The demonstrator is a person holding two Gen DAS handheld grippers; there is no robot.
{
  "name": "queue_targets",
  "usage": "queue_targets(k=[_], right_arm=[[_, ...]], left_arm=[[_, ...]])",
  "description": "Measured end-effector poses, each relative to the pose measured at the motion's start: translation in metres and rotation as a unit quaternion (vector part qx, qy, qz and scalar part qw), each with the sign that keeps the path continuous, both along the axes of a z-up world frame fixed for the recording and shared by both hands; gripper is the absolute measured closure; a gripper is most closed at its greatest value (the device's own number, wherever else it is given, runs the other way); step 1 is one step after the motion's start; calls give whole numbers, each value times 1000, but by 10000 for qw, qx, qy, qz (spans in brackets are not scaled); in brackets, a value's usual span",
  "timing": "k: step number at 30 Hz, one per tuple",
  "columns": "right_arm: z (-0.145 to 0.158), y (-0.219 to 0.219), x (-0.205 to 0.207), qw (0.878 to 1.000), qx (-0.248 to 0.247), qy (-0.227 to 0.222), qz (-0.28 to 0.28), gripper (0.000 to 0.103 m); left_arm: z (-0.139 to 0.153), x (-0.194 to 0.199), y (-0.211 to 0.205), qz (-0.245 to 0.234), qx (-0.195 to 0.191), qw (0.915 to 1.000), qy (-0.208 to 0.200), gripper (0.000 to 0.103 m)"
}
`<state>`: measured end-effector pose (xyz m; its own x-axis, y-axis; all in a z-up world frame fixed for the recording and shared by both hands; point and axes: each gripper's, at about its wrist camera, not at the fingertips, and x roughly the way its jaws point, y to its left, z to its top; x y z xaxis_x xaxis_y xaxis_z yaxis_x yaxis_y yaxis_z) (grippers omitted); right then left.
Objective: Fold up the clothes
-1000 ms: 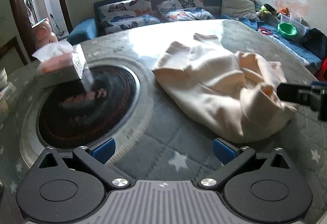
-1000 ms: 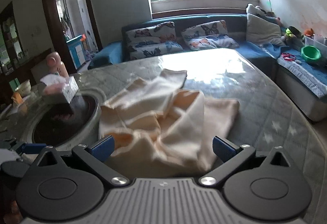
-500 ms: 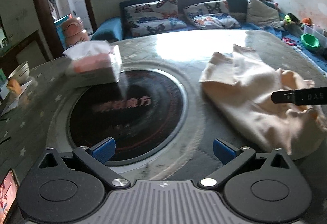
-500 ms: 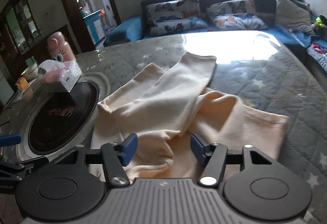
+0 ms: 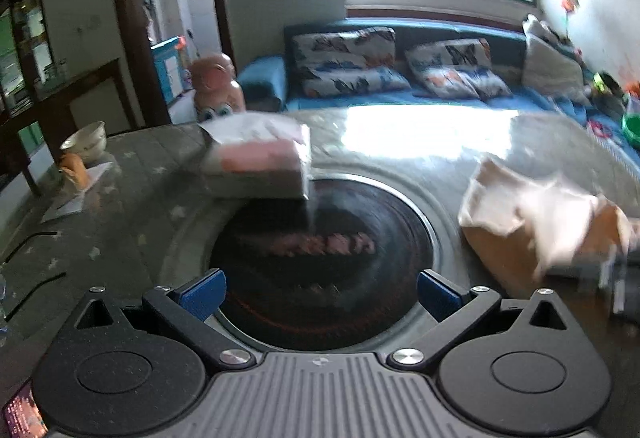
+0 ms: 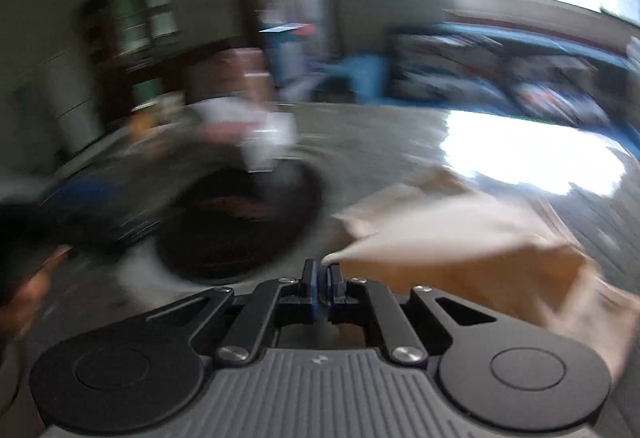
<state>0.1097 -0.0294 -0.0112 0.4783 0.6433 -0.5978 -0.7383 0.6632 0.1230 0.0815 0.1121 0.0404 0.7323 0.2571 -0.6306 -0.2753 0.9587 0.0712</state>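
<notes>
Right gripper [image 6: 322, 284] just clamped on the cream garment [image 6: 460, 238] edge, dragging it beside the black hob disc [image 5: 320, 258]; left gripper [image 5: 320, 292] spread, empty. Step: lifting an edge. Next: carry it over.

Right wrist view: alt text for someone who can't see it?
Heavily blurred: the right hand-held gripper is shut on an edge of the cream garment over a grey table. A dark round inset lies to the left.
</notes>
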Motion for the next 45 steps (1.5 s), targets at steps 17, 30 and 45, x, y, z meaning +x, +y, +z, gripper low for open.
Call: queue_targets(k=[17, 30, 45], right_arm=[[3, -53, -58, 9982, -489, -236, 254, 82], [-19, -124, 74, 9800, -895, -165, -1769, 71], [-35, -102, 93, 9815, -767, 112, -1750, 71]], left_arm=[[-16, -6, -45, -1548, -422, 9870, -48, 0], [-46, 21, -126, -2825, 103, 9592, 109, 9], [-65, 45, -121, -2944, -120, 9550, 331, 53]])
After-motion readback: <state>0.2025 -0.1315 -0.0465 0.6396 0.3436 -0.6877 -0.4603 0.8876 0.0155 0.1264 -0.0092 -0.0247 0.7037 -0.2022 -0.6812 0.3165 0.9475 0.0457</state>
